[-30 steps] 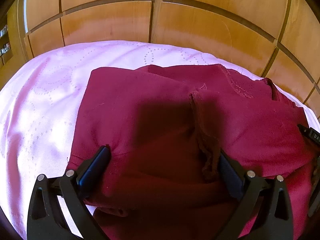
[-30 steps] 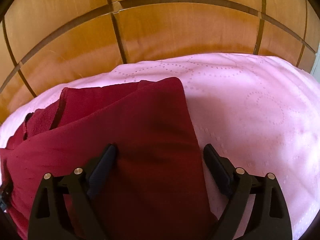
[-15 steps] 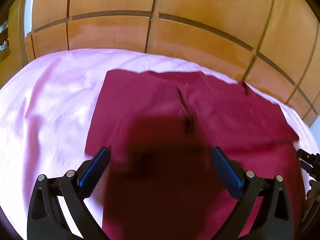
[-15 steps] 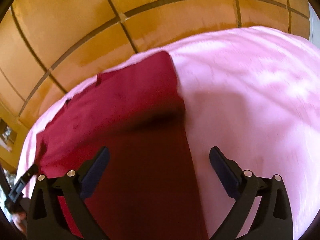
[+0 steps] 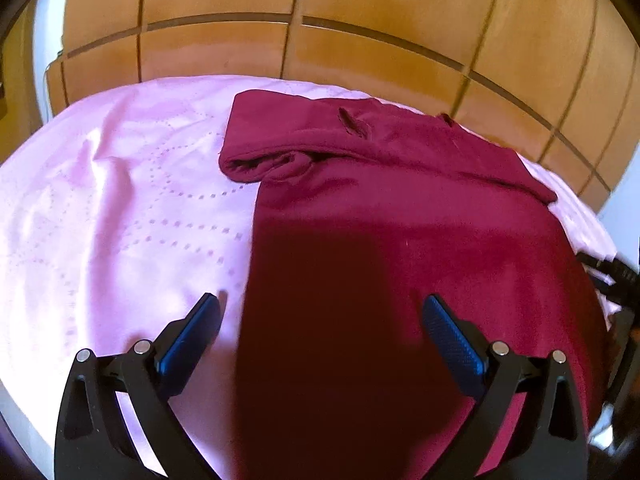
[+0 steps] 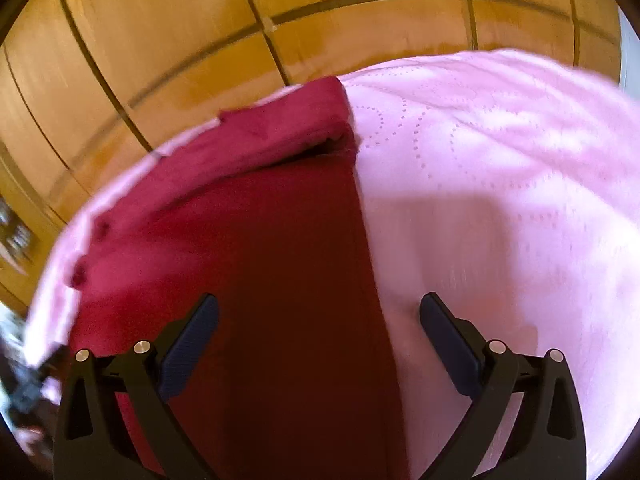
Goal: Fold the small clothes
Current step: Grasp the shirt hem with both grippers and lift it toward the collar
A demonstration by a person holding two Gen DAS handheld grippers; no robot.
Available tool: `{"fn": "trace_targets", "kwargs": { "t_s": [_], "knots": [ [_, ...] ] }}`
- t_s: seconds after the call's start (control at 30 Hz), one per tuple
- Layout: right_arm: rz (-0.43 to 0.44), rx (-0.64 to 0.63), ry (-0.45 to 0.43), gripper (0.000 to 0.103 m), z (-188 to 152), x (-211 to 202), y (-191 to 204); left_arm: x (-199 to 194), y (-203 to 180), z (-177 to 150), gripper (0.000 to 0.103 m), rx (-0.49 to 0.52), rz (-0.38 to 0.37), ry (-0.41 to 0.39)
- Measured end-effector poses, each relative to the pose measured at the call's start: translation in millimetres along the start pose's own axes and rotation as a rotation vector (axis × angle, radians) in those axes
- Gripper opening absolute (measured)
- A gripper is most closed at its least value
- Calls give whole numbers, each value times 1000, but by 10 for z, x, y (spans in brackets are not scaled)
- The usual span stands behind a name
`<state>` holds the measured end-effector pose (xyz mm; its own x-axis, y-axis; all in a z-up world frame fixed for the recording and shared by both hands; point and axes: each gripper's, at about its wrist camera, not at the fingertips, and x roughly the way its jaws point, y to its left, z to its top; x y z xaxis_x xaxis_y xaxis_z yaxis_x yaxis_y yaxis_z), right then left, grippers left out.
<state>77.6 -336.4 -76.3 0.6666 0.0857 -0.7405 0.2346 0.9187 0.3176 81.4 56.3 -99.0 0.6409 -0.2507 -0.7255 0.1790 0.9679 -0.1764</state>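
A dark red garment [image 5: 400,208] lies spread on the pink bedcover [image 5: 120,208], with its far part folded over into a thick band. My left gripper [image 5: 320,332] is open and empty, hovering above the garment's near left edge. In the right wrist view the same garment [image 6: 256,240] fills the left half, its straight right edge running down the middle. My right gripper [image 6: 318,332] is open and empty above that edge. The garment's near end is hidden below both views.
A wooden panelled wardrobe [image 5: 320,20] stands right behind the bed. The pink bedcover [image 6: 500,200] stretches to the right of the garment. The other gripper [image 5: 616,276] shows at the right edge of the left wrist view.
Both grippers have pulled back and up from the garment, staying open. The far part of the garment now lies folded over as a band.
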Motion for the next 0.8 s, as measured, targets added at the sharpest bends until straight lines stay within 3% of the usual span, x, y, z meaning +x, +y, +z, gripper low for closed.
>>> {"fn": "trace_targets", "kwargs": {
  "t_s": [0.07, 0.2, 0.27, 0.37, 0.6, 0.67, 0.8],
  "knots": [
    [84, 83, -8, 92, -27, -126, -133, -100, 59, -58, 101, 9, -10, 4],
    [141, 150, 11, 74, -104, -322, -356, -270, 204, -179, 99, -17, -64, 9],
    [169, 173, 20, 66, -167, -413, -445, -346, 266, -247, 82, -34, -114, 5],
    [219, 217, 47, 59, -292, -496, -550, -365, 324, -291, 67, -60, -167, 15],
    [285, 193, 102, 58, -594, -629, -581, -406, 419, -381, 46, -149, -312, 71],
    [319, 189, 119, 58, -674, -653, -586, -397, 437, -436, 35, -174, -345, 100],
    [366, 205, 133, 54, -799, -701, -639, -408, 468, -528, 33, -200, -393, 135]
  ]
}}
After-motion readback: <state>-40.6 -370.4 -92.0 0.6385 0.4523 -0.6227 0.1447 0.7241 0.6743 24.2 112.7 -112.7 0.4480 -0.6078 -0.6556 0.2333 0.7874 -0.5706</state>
